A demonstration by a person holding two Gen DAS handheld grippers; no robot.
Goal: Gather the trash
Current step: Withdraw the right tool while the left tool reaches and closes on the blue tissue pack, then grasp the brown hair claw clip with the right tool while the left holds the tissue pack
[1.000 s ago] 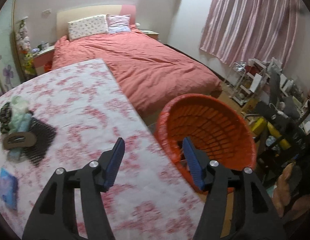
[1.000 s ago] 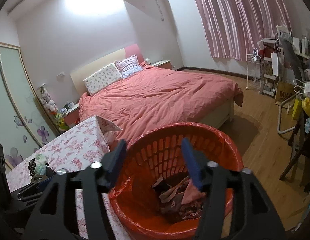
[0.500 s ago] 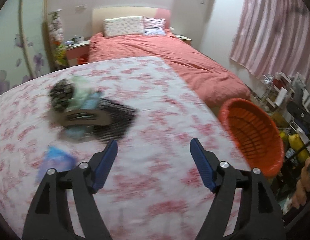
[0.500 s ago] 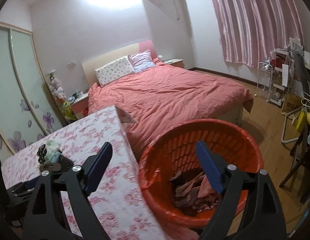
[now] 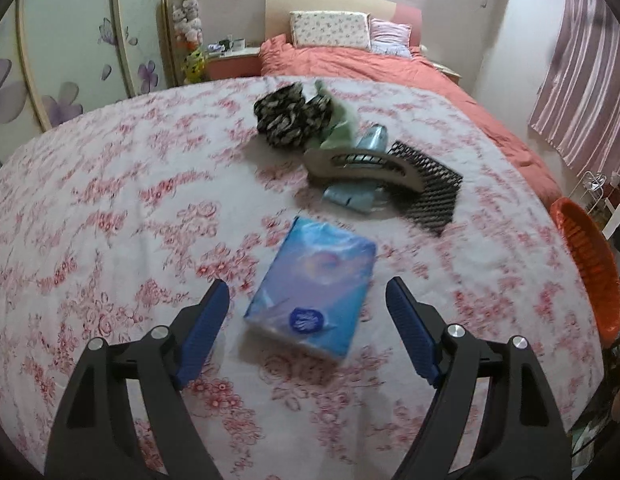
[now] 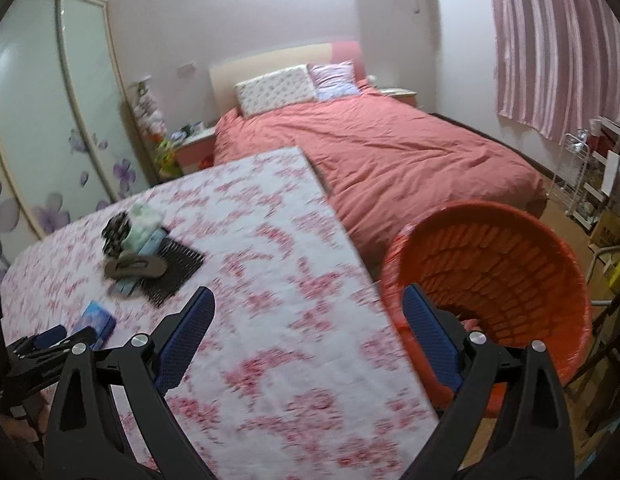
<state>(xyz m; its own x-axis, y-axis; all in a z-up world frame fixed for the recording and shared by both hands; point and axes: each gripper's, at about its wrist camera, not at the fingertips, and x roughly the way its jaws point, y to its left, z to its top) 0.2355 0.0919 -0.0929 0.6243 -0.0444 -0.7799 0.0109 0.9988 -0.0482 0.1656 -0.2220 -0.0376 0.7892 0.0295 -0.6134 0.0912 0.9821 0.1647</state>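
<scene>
While both grippers swing back over the table (image 5: pixel 110 208), each has just been opening its jaws and neither carries anything. Left gripper (image 5: pixel 308 332) stands wide, angled down at the blue pack (image 5: pixel 314 284); pack lies flat on the floral cloth, its near end roughly between the blue pads (image 5: pixel 204 332) but not touched. Right gripper (image 6: pixel 308 344) is spread even wider, nothing between its pads, hovering over the table edge with the orange bin (image 6: pixel 510 264) just beside its right finger.

Remaining trash: the pack, plus a pile further back — dark patterned wad (image 5: pixel 290 120), green crumple (image 5: pixel 338 124), tan curved piece (image 5: pixel 362 166), light-blue wrapper (image 5: pixel 350 200), black mesh (image 5: pixel 430 188), all overlapping. Bin sits off the table's right edge, well apart from the pack in the left view.

Risks, as I judge them:
- Pack looks soft and slick; pinching only its near end could make it sag or slip out on the way to the bin.
- Pack lies skewed to the jaw line, so closing now may catch a corner and spin it rather than grip it.
- Pads coming down too low could snag the cloth and drag the pile.
- Both views are motion-blurred, so the hands are travelling fast; overshoot past the pack is likely if not slowed.
- Going for the pile, the tan piece rests on top of the wrapper and mesh; lifting one may flip the others off the table.
</scene>
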